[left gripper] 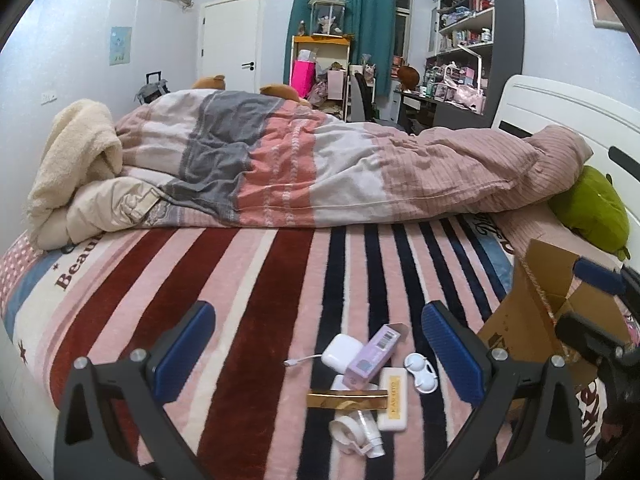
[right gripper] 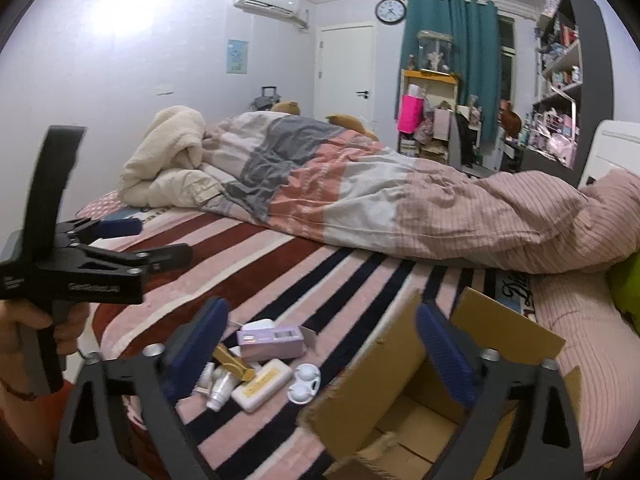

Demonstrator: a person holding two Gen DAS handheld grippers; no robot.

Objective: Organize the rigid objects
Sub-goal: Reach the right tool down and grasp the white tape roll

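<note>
Both tools idle above the striped blanket [left gripper: 248, 292]. Left gripper [left gripper: 320, 344] spread wide, nothing between its pads, hovering over the small-item cluster. Right gripper [right gripper: 320, 344] equally wide, empty, over the open cardboard box [right gripper: 384, 360].

Cluster just left of the box: white squeeze tube [left gripper: 370, 436] nearest, gold bar box [left gripper: 347, 399] lying across it, cream case [left gripper: 394, 398], white lens case [left gripper: 420, 372] closest to the box, lilac carton [left gripper: 374, 354], white charger [left gripper: 339, 352].

Beyond the cluster: rumpled duvet [left gripper: 320, 168].
</note>
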